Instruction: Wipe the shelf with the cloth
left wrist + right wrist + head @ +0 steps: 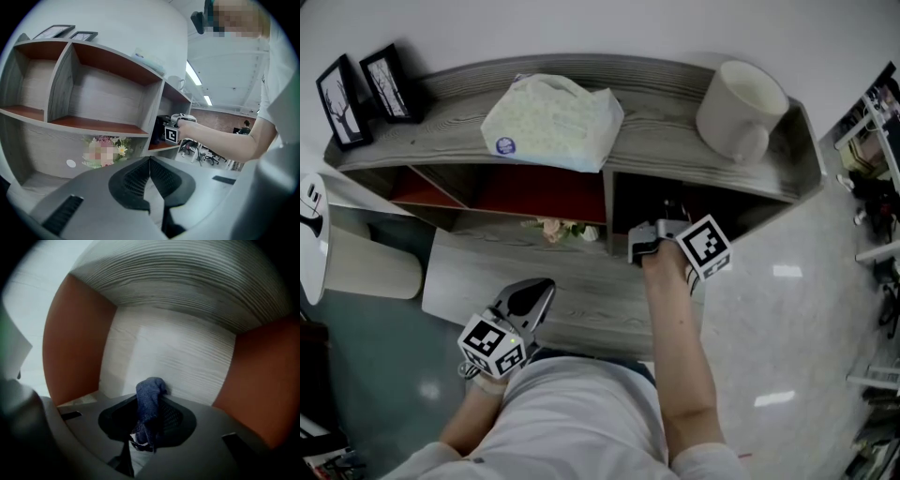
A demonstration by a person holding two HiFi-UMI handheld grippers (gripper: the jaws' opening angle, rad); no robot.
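Grey wood-grain shelf (666,89) spans upper half of head view, w/ open compartments and red-brown inner panels. On its top: white tissue pack (551,120) upper ctr, white mug (741,108) upper right, two black picture frames (342,101) upper left.

R gripper (649,242), ctr of frame, reaches into the shelf's right-hand compartment. In the right gripper view its jaws are clamped on the dark blue cloth (149,394). The cloth bunches up past the tips, right at the pale back wall; can't tell if it touches.

L gripper (530,302), lower left, sits in front of the shelf, well apart from R. Its jaws are pressed together w/ nothing btwn them.

Small flowers (555,228) show in the lower middle compartment, just left of R gripper.
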